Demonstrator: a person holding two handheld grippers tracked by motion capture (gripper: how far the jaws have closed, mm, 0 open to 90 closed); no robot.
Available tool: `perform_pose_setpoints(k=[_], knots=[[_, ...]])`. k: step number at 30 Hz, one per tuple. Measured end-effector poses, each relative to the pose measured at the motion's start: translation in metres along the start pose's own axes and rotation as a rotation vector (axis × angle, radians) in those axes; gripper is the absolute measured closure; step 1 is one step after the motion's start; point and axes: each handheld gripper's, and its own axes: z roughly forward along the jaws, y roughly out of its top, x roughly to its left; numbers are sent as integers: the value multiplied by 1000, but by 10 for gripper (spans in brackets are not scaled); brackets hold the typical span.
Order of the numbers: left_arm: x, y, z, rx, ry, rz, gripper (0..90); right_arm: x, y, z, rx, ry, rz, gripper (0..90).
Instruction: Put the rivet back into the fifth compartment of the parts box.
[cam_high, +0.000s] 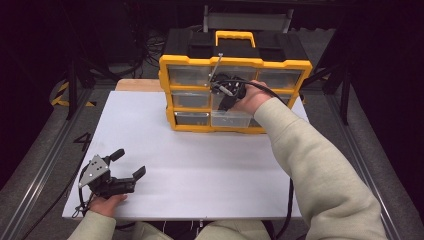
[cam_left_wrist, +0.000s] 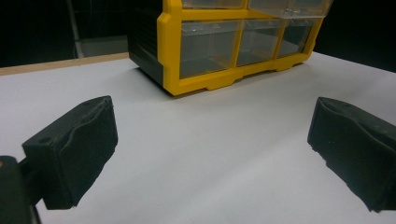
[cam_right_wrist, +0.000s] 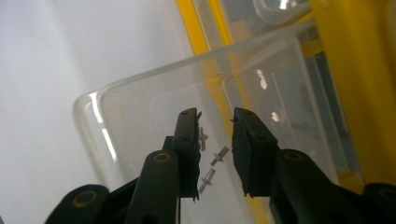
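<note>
A yellow-framed plastic organiser cabinet with clear pull-out drawers (cam_high: 235, 95) stands at the far middle of the white surface (cam_high: 200, 165). One clear plastic drawer (cam_right_wrist: 154, 140), bottom row, is pulled out toward the person, and the right gripper (cam_right_wrist: 215, 140) is lowered into it. Its jaws stand narrowly apart with nothing between them. On the drawer floor lie a few small silver metal screws (cam_right_wrist: 212, 165), loose, close together, just below and between the jaw tips. Judgement: the screws are light, rigid and smooth; they will slide or roll on the slick drawer floor and can squirt out of a pinch taken near head or tip. Best hold is across the shank at mid-length, one screw at a time, jaws brought down either side before closing. The drawer itself is thin-walled and light, likely to shift if pushed. The left gripper (cam_high: 127, 165) rests near the front left corner of the surface, jaws wide apart, empty.
</note>
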Motion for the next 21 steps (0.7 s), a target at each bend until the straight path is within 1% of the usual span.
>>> perform_pose_setpoints(k=[2, 3, 5, 7, 8, 10, 11, 12, 13, 14, 15, 18, 19, 20, 21], knots=[[0, 0, -1, 2, 0, 3, 25, 1, -4, -8, -29, -15, 13, 670], [-1, 0, -1, -2, 2, 3, 25, 2, -7, -13, -49, -29, 10, 657], [-1, 1, -2, -4, 4, 2, 26, 4, -11, -22, -75, -55, 21, 621], [-1, 1, -2, 4, 3, 7, 26, 7, -18, -34, -126, -85, 29, 569], [-1, 0, 0, 3, 2, 7, 26, 9, -22, -38, -150, -89, 37, 539], [-1, 0, 1, 12, 3, 9, 25, 14, -31, -47, -186, -93, 57, 446], [-1, 0, 1, 18, 1, 13, 26, 17, -37, -51, -217, -113, 61, 362], [-1, 0, 1, 18, 1, 13, 26, 17, -37, -51, -217, -113, 61, 362], [-1, 0, 2, 14, 5, 11, 26, 20, -43, -55, -249, -131, 63, 320], [-1, 0, 2, 16, 7, 12, 26, 26, -56, -61, -322, -131, 71, 257], [-1, 0, 2, 18, 6, 14, 26, 28, -63, -63, -354, -133, 78, 210], [-1, 0, 2, 15, 10, 18, 26, 33, -83, -65, -445, -125, 90, 138], [-1, 0, 2, 12, 12, 17, 26, 36, -90, -65, -473, -128, 98, 111], [-1, 0, 3, 13, 12, 16, 26, 39, -97, -64, -507, -136, 95, 91], [-1, 0, 3, 11, 12, 14, 26, 41, -102, -64, -529, -137, 95, 78]])
